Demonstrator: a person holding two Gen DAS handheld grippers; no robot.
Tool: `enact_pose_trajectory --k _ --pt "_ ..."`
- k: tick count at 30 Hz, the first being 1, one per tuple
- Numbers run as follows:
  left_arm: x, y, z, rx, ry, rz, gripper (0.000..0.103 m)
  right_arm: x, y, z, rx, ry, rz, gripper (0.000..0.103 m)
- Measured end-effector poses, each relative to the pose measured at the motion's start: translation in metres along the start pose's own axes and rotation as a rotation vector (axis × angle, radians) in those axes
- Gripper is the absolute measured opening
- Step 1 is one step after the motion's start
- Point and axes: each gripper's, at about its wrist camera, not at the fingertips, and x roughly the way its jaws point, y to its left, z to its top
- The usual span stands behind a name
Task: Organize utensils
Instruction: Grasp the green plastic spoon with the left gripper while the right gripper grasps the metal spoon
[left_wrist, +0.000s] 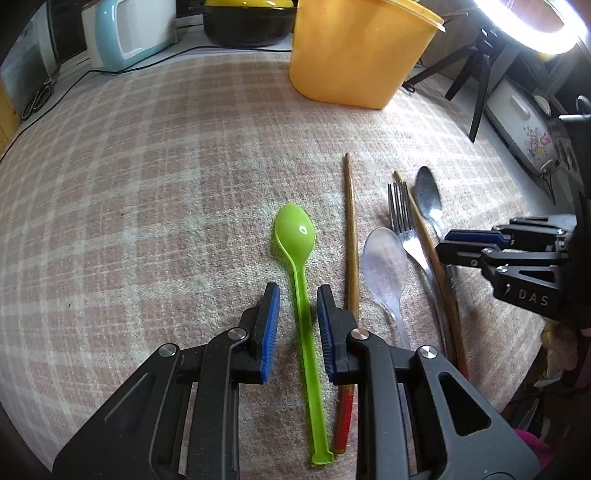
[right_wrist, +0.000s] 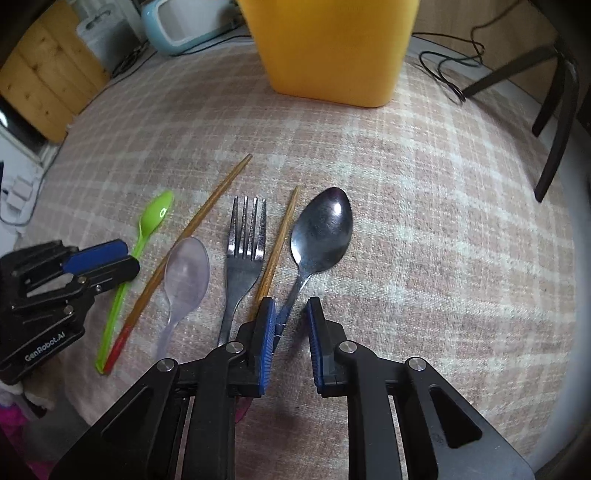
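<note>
On the checked cloth (left_wrist: 147, 184) lies a green plastic spoon (left_wrist: 295, 229), bowl pointing away. My left gripper (left_wrist: 298, 291) straddles its handle, with a gap showing on both sides, so it is open. A row lies to the right: a chopstick (left_wrist: 351, 229), a clear plastic spoon (right_wrist: 186, 269), a fork (right_wrist: 245, 243), a second chopstick (right_wrist: 280, 236) and a metal spoon (right_wrist: 321, 229). My right gripper (right_wrist: 291, 302) stands over the metal spoon's handle, which runs close by the left pad, well off the right pad. A tall yellow container (left_wrist: 354, 51) stands behind.
A pale blue appliance (left_wrist: 129, 33) and a black pot with a yellow lid (left_wrist: 247, 22) sit at the back. Black tripod legs (left_wrist: 476, 81) and cables (right_wrist: 450, 62) are at the right, beside a flowered white appliance (left_wrist: 524, 125). The cloth's edge runs close on the right.
</note>
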Motion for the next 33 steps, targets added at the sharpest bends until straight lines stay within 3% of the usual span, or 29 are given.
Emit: enact_pose_trajectory --k 5,12,18,26,33 --pt "0.004 0.005 0.004 0.006 0.006 -0.009 0.007 0.001 -0.005 0.003 -0.015 0.039 -0.006 0.009" --pt "0.007 0.013 0.01 -0.018 0.02 -0.045 0.006 0.0 -0.021 0.006 0.039 0.059 0.034 0.009" --pt "0.005 0.022 0.013 -0.083 0.011 -0.094 0.004 -0.002 -0.029 0.001 0.062 0.027 0.043 0.005" --pt "-0.008 0.023 0.016 -0.092 -0.026 -0.092 0.004 -0.01 -0.064 0.0 0.161 -0.012 0.104 0.004" --pt "-0.023 0.019 0.021 -0.099 -0.065 -0.095 0.004 -0.03 -0.072 0.002 0.14 -0.069 0.102 0.004"
